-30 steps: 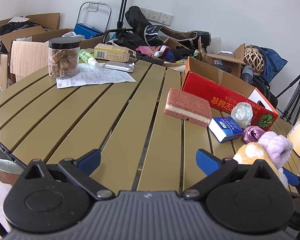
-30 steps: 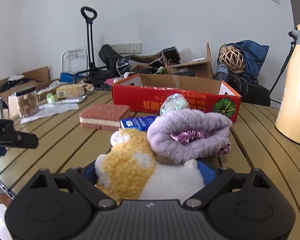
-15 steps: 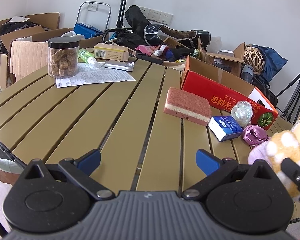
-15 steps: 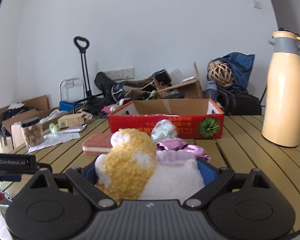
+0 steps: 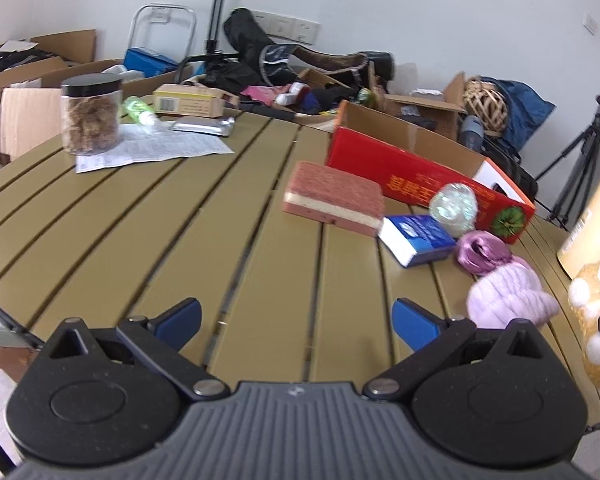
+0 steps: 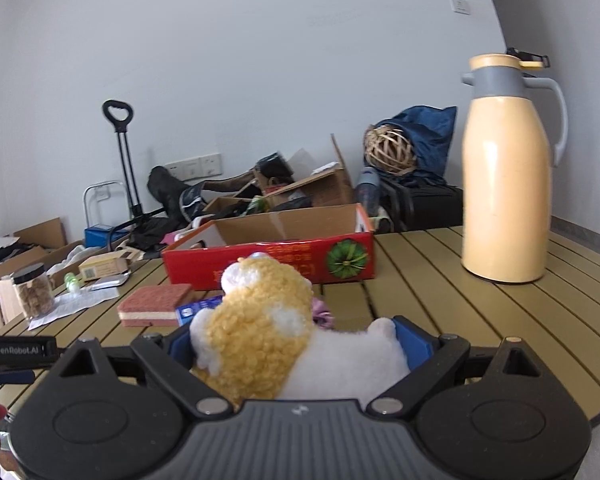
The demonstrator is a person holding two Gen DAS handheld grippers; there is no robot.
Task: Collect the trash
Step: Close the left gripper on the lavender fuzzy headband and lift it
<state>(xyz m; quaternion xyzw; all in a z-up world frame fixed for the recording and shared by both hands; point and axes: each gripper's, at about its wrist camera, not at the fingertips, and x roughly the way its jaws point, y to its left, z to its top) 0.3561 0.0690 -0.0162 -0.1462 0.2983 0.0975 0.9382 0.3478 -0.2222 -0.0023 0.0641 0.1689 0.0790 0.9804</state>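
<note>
Right gripper (image 6: 296, 344) clamps the fluffy yellow-and-white plush toy (image 6: 260, 320), lifted for transport; next, release into the red cardboard box (image 6: 268, 258). Left gripper (image 5: 296, 318) fingers apart, empty.

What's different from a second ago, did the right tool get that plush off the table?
Yes. The right tool, shut on the yellow and white plush toy, has lifted it up and away from the purple fuzzy item, which stayed on the table. The left tool stays open and empty. Sponge, blue packet and red box have not moved.
</note>
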